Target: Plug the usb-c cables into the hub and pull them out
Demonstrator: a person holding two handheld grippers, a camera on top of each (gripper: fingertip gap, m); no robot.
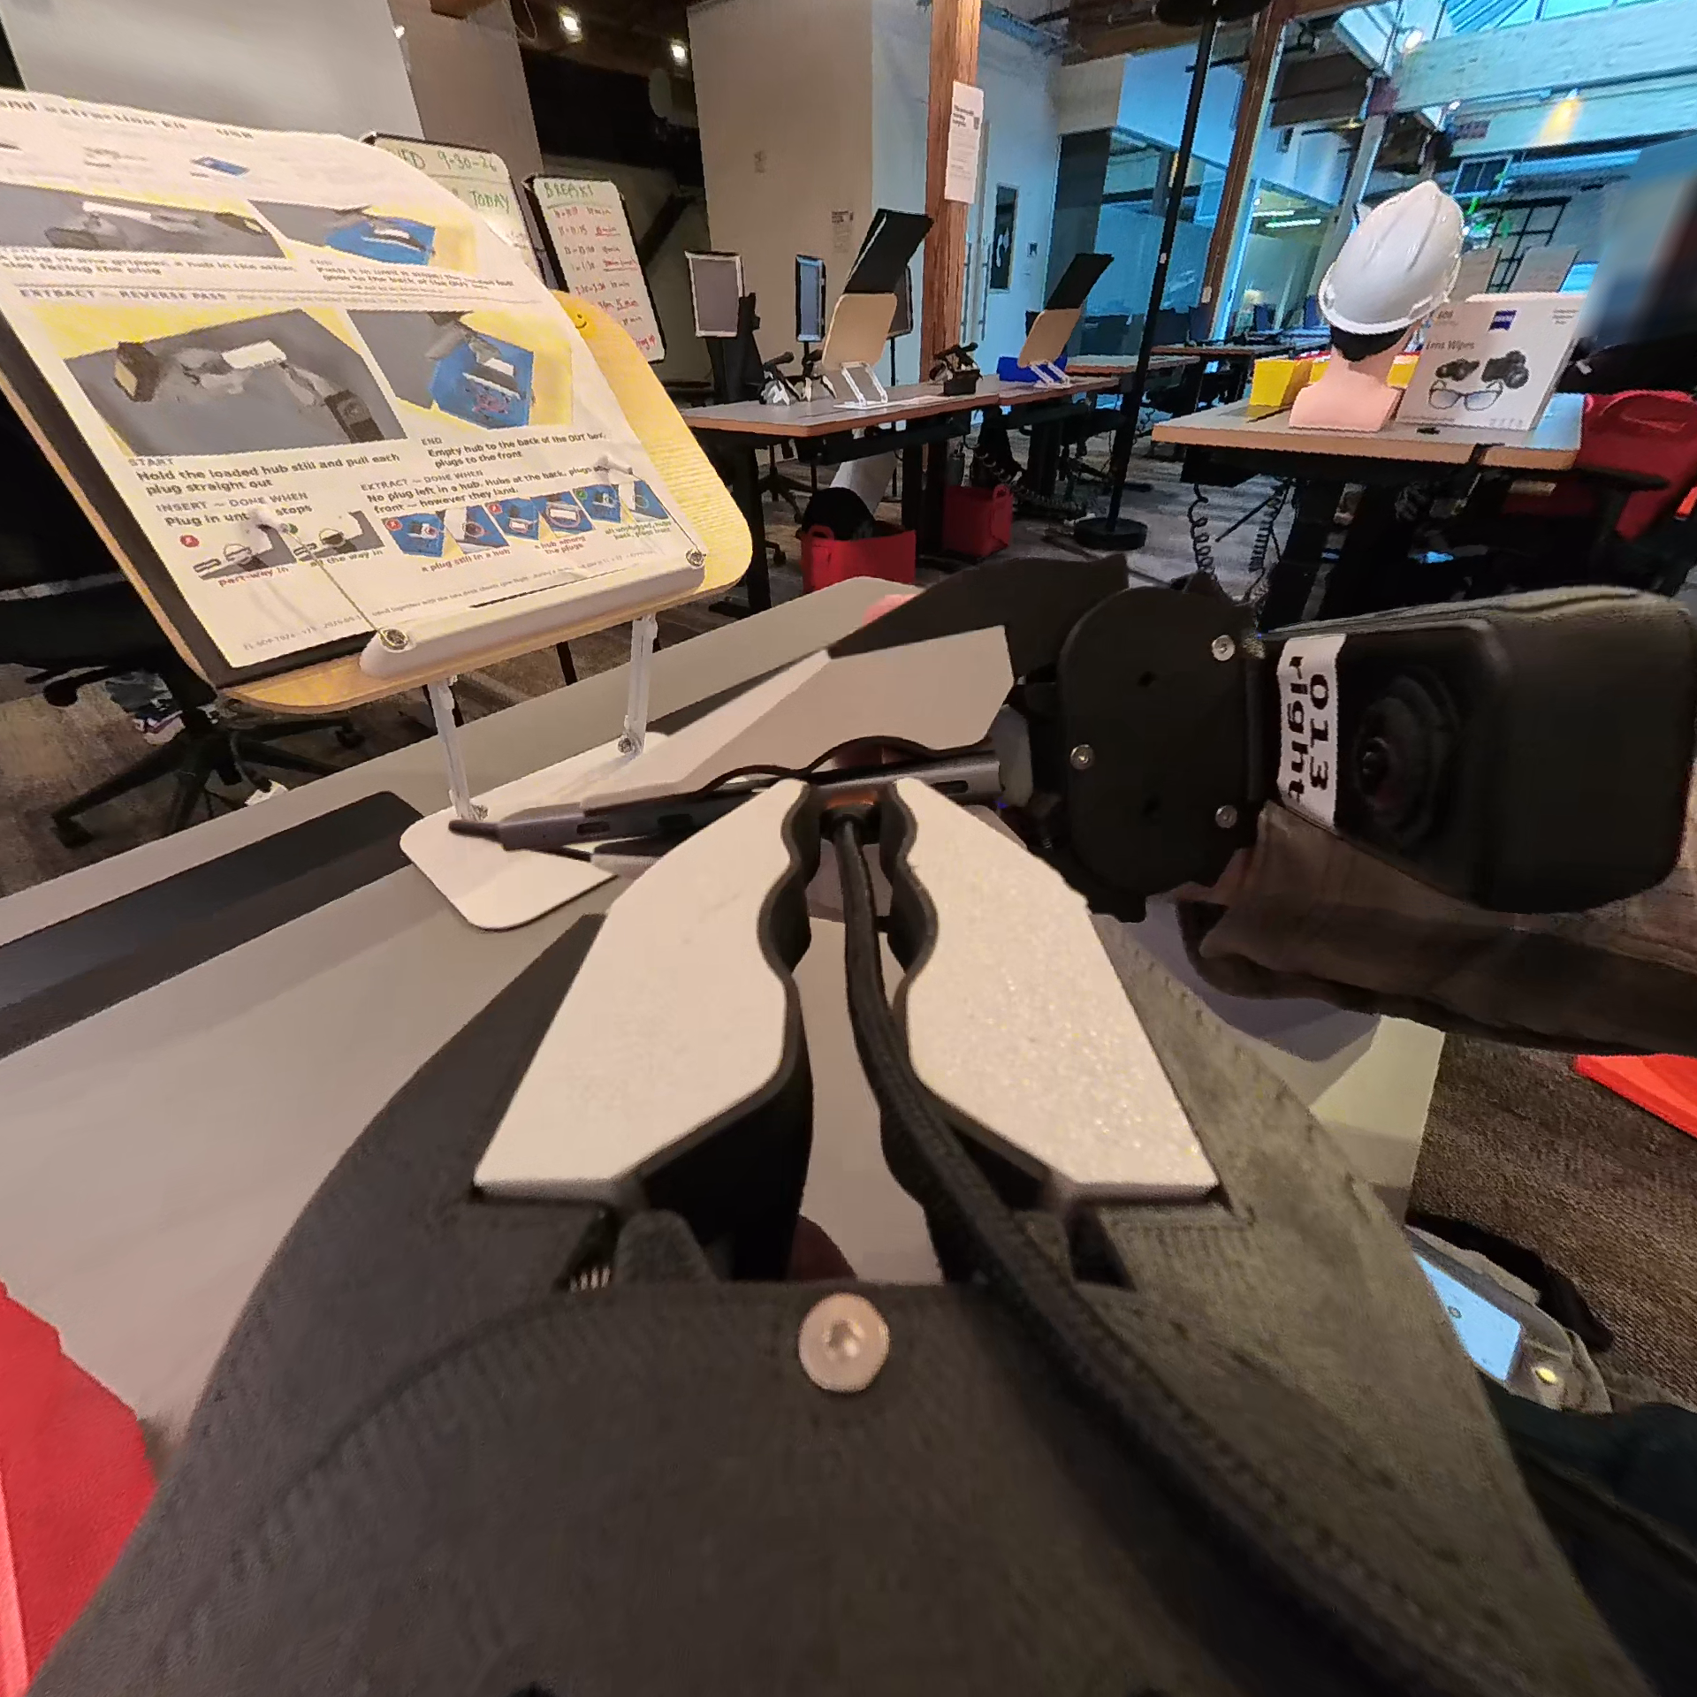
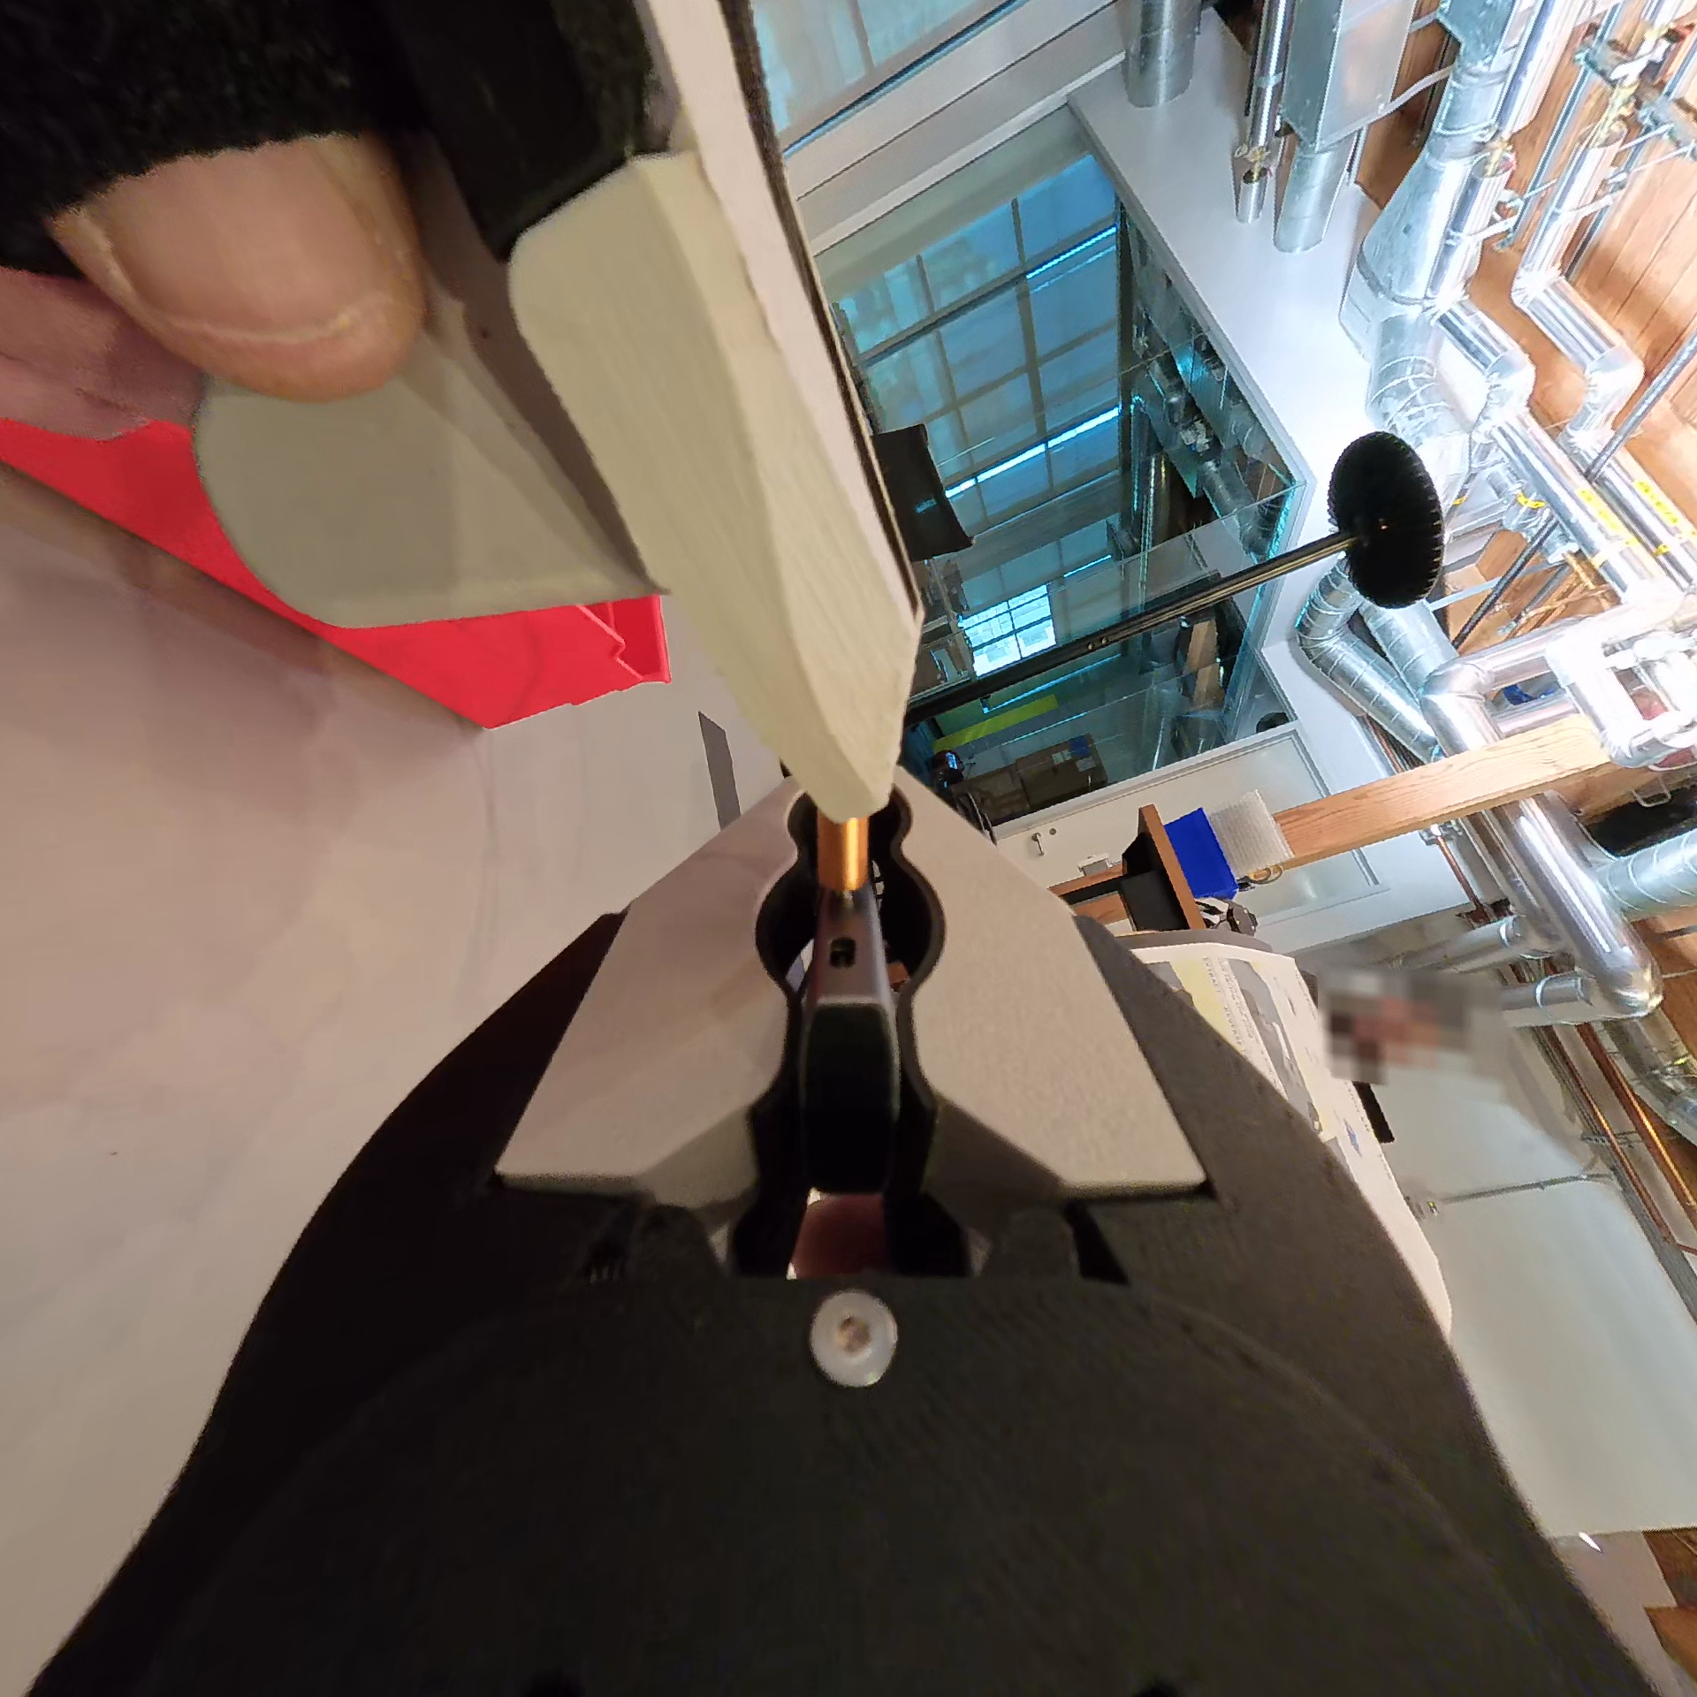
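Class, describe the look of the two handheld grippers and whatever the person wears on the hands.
Each gripper, left and right, has two pale grey wavy-edged fingers on a black ribbed body with a silver screw. The right one carries a white label and a black camera. The hand wears a dark fingerless glove.

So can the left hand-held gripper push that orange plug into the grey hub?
Probably yes. The left hand-held gripper is shut on the orange plug of the black cable, whose tip sits right at the grey hub. The right hand-held gripper holds that hub, and nothing sits between them.
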